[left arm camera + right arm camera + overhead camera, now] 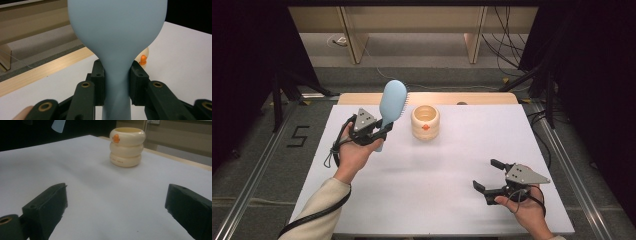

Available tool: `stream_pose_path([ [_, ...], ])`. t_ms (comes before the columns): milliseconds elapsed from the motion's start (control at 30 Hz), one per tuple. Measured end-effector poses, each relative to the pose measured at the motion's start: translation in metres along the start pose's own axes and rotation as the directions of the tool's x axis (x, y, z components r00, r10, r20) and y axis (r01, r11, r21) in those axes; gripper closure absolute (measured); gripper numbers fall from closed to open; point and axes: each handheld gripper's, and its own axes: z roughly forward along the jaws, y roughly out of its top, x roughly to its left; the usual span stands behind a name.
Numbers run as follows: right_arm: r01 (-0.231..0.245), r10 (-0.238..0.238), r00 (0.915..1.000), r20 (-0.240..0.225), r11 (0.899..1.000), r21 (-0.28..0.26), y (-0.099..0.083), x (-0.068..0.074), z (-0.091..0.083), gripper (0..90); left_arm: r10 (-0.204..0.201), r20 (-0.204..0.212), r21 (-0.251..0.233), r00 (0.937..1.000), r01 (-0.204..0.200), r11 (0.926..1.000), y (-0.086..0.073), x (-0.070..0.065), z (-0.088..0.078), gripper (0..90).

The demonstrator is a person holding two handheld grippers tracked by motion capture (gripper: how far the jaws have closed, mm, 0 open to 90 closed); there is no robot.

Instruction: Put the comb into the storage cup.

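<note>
A light blue hairbrush (pixel 392 102) is held upright above the white table (pixel 427 175) at the left, bristles facing right. My left gripper (pixel 381 132) is shut on its handle; in the left gripper view both black pads clamp the narrow neck of the brush (pixel 117 37). A cream ribbed cup (pixel 425 122) with an orange mark stands at the table's back centre, just right of the brush. The cup (pixel 127 146) also stands ahead in the right gripper view. My right gripper (pixel 490 176) is open low over the front right, with nothing between its jaws.
A wooden strip (pixel 427 98) runs along the table's far edge. Metal rails (pixel 252 165) flank the table on the floor, and dark stands and cables (pixel 512 45) sit behind at both back corners.
</note>
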Motion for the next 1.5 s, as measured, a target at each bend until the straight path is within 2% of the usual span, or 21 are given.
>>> stream_pose_path([
  [1500, -0.003, 0.003, 1.0, 0.002, 1.0, -0.001, 0.0, 0.0, 0.0, 5.2, 0.002, 0.009, -0.009, 1.0, -0.002, 1.0, 0.008, -0.004, 0.011, 69.5],
])
